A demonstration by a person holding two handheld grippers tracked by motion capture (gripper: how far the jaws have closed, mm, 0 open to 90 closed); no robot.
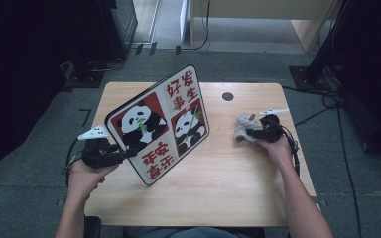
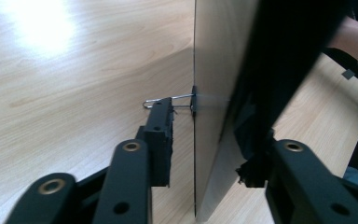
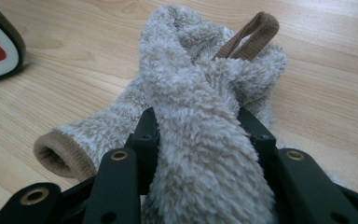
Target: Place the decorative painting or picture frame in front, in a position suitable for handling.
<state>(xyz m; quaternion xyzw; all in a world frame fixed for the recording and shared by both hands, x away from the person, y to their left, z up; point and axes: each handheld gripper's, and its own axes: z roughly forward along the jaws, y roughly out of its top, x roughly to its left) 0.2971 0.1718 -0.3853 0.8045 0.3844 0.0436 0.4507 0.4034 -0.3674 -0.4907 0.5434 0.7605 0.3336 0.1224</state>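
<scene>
Panda board (image 1: 158,124) standing tilted on wooden table (image 1: 218,188), left gripper (image 1: 126,152) clamping its edge; right gripper (image 1: 250,133) pinching fuzzy beige sock (image 3: 200,116).

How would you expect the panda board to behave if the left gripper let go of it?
The panda board stands tilted on one corner on the table, so it would likely tip flat. Its face stays straight though the left gripper clamps just one edge, so it is probably stiff. The thin edge suggests it is fairly light; its glossy face may slide.
</scene>
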